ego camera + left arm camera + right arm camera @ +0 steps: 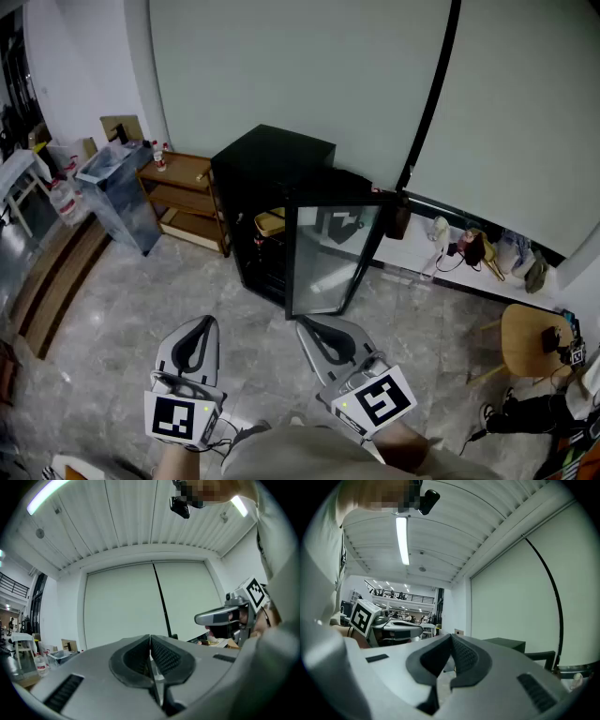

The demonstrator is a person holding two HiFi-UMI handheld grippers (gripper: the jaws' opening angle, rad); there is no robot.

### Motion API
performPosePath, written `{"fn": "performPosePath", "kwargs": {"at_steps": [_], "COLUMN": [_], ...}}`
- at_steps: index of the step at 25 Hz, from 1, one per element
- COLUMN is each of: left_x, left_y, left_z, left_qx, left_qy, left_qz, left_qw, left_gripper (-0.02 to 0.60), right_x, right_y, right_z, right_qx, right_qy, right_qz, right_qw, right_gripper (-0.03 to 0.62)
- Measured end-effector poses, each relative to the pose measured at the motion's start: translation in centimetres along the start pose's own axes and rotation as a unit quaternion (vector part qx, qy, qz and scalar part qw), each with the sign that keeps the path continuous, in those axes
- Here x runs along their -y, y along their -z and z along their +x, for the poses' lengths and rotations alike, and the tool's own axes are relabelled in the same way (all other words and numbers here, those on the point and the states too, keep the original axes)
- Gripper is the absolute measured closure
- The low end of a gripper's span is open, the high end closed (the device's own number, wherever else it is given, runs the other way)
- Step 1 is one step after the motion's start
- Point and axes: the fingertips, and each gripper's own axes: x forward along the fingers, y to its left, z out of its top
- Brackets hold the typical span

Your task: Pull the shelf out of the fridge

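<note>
Head view: black fridge [272, 155], glass door [330, 258] swung open (shelf inside too dim to tell)
Left gripper [200, 324]: jaws pressed together, empty
Right gripper [310, 327]: jaws pressed together, empty

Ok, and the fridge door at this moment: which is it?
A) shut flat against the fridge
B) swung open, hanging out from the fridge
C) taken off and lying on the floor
B: in the head view the glass door stands swung out from the black fridge, leaving the inside open to view.
</note>
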Motion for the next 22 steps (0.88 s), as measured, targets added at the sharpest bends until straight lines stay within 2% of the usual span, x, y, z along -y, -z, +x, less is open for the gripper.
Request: {"fn": "performPosePath", "kwargs": {"at_steps": [5,22], "left_x": [1.1,1.8], "left_y": [0.0,1.7], "left_z": [0.1,0.2], "left_qx": [-0.002,-0.021], "left_qy": [-0.005,-0.016], "left_qz": [0.019,0.005], "left_qw": [0.9998,0.9996], "left_gripper": [0.572,0.572], "right_x": [0.4,1.2], "right_y": [0.7,2.6], "right_z": [-0.1,-0.9], "right_qx": [-0.001,-0.007], "right_qy": [-0.01,-0.019], "right_qz": [0.015,0.04], "right_qw": [1.0,0.999], "right_gripper": [0.597,0.597]}}
